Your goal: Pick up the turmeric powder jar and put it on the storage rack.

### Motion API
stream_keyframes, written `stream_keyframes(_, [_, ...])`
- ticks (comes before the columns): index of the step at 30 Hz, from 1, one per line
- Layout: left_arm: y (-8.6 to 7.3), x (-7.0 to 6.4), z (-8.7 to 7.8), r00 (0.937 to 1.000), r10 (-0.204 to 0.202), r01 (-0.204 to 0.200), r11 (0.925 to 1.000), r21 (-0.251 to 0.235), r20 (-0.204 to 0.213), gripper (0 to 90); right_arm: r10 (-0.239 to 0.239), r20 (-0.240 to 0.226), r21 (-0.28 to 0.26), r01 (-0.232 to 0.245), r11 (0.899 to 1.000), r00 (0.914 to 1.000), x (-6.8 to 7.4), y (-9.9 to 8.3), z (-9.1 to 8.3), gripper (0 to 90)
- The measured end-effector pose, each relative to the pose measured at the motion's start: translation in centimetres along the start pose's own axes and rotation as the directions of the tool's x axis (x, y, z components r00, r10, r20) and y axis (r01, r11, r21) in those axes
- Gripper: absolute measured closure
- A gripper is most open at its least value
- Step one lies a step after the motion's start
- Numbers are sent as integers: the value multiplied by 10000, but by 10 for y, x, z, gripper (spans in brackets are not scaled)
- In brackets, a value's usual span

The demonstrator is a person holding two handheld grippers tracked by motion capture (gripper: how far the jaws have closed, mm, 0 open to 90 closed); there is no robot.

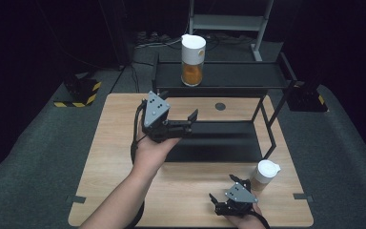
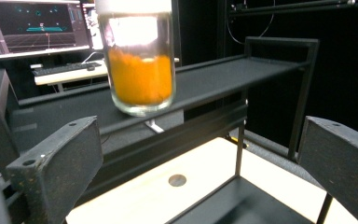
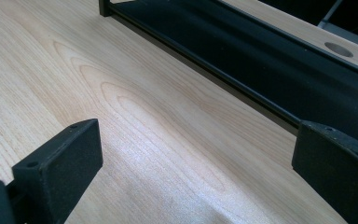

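A dark room, grey carpet around a pale wooden desk point(image 1: 124, 157) that carries a black two-tier rack point(image 1: 228, 76). A small white-lidded cup point(image 1: 267, 171) stands near the right tongs point(image 1: 223, 191), which rest low on the desk, jaws spread. The jar point(image 1: 193, 59) — orange powder inside, probably — sits on the rack's top shelf, well apart from the left tongs point(image 1: 190, 121), agape, raised before the rack.

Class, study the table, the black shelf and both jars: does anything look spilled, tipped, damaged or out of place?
Nothing stands out. The jar of orange powder stands upright on the top of the black shelf, lid on. The small white-lidded jar stands upright on the wooden table. Both tongs, left and right, are open and hold nothing.
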State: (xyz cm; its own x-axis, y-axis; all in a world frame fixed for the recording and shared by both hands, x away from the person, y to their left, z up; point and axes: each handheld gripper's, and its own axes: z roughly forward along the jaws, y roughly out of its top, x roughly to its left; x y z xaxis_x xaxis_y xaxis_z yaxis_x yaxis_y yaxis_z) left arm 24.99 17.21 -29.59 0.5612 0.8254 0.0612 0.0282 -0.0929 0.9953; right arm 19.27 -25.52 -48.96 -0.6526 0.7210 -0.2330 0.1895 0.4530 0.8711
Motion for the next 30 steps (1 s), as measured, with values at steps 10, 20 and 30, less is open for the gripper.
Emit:
stream_keyframes(10, [-38, -7, -11, 9997, 0, -16, 9977, 676, 235, 3, -51, 27, 16, 50, 10000, 10000, 1, 0, 0, 10])
stream_keyframes(20, [-82, -8, -24, 9994, 199, -228, 9936, 1103, 270, 3, -108, 40, 15, 108, 9999, 9999, 2, 0, 0, 10])
stream_keyframes(30, [-132, -2, -43, 9992, -324, 274, 9834, 1794, 246, 3, -95, 43, 23, 95, 10000, 9999, 2, 0, 0, 10])
